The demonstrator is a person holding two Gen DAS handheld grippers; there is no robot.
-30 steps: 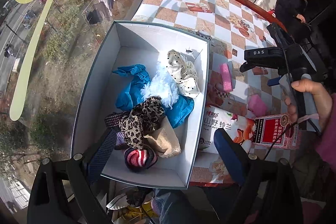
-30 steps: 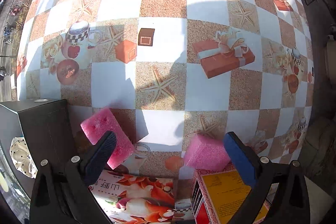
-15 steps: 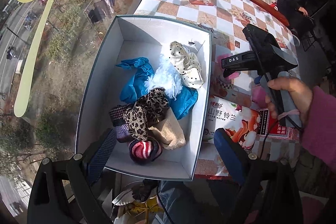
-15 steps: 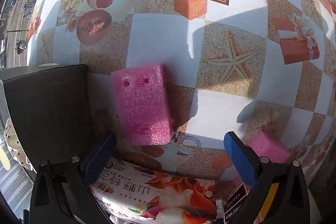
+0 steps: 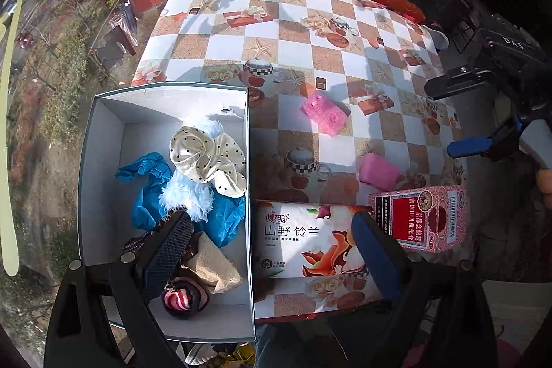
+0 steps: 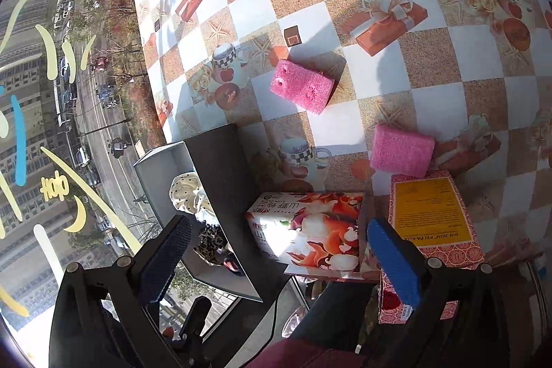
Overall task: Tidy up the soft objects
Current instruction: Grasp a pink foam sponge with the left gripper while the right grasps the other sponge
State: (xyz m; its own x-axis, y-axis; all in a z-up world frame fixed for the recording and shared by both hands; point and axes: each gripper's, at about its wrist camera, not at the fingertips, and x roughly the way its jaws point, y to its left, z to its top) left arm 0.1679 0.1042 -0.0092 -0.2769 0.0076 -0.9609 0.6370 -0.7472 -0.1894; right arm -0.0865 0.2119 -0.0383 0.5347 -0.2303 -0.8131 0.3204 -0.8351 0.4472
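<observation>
The left gripper (image 5: 276,247) is held with its jaws spread wide and nothing between them, above the near wall of the box (image 5: 249,161) and the tissue pack (image 5: 310,240). The right gripper (image 6: 279,259) is likewise spread and empty, above the same pack (image 6: 310,230).

Two pink sponges are counted on the checkered table (image 5: 293,57): the far sponge (image 5: 323,112), its long axis running diagonally, and the near sponge (image 5: 377,171), just beside the red carton (image 5: 424,216).

The box interior is shown fully only in the left wrist view: a polka-dot scrunchie (image 5: 207,157), blue cloth (image 5: 148,181), white fluff (image 5: 188,195), a beige piece (image 5: 210,264) and a striped roll (image 5: 186,297). The carton's yellow face (image 6: 431,212) is seen only from the right wrist.
</observation>
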